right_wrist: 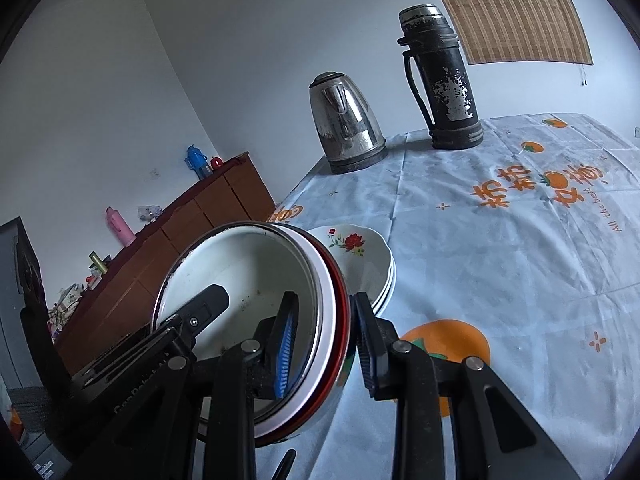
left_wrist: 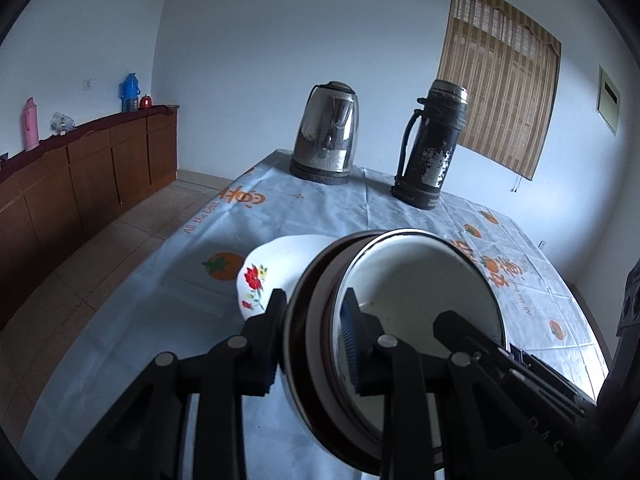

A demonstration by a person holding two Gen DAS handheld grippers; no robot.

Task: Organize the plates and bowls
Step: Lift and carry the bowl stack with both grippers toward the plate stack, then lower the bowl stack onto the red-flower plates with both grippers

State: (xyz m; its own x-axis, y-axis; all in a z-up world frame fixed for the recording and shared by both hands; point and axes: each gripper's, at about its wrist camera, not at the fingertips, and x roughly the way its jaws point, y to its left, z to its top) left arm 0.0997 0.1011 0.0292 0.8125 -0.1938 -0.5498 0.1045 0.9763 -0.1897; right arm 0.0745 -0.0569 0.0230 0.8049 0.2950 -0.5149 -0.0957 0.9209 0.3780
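Stack of nested bowls [left_wrist: 416, 300] is being held off the table by both grippers, one on each side of the rim. Left gripper [left_wrist: 310, 344] is being kept clamped on the stack's wall: one finger outside, the blue-padded one inside the top bowl. Right gripper [right_wrist: 326, 344] is likewise being kept clamped on the opposite wall, inner pad inside the bowl, outer pad against the red-edged outer rim.

Left view only: the right gripper's finger is being seen reaching in over the far rim; a framed panel [left_wrist: 609, 98] is being shown on the right wall. Right view only: the layered rims (white, then red) are being shown edge-on, and the floral plates [right_wrist: 360, 258] are being resolved as a stack of several, resting on the cloth just beside the held bowls. In the left view only the top floral plate is being seen.

Table is being covered by a light blue tablecloth [left_wrist: 140, 300] printed with orange persimmons and lettering. A steel electric kettle [left_wrist: 326, 134] and a worn black thermos [left_wrist: 434, 144] are being kept upright at the far end, near each other but apart. A bamboo blind [left_wrist: 500, 92] is being hung on the white wall; a brown cabinet [left_wrist: 92, 172] along the left wall is being loaded with a pink flask [left_wrist: 30, 124] and a blue flask [left_wrist: 130, 92].
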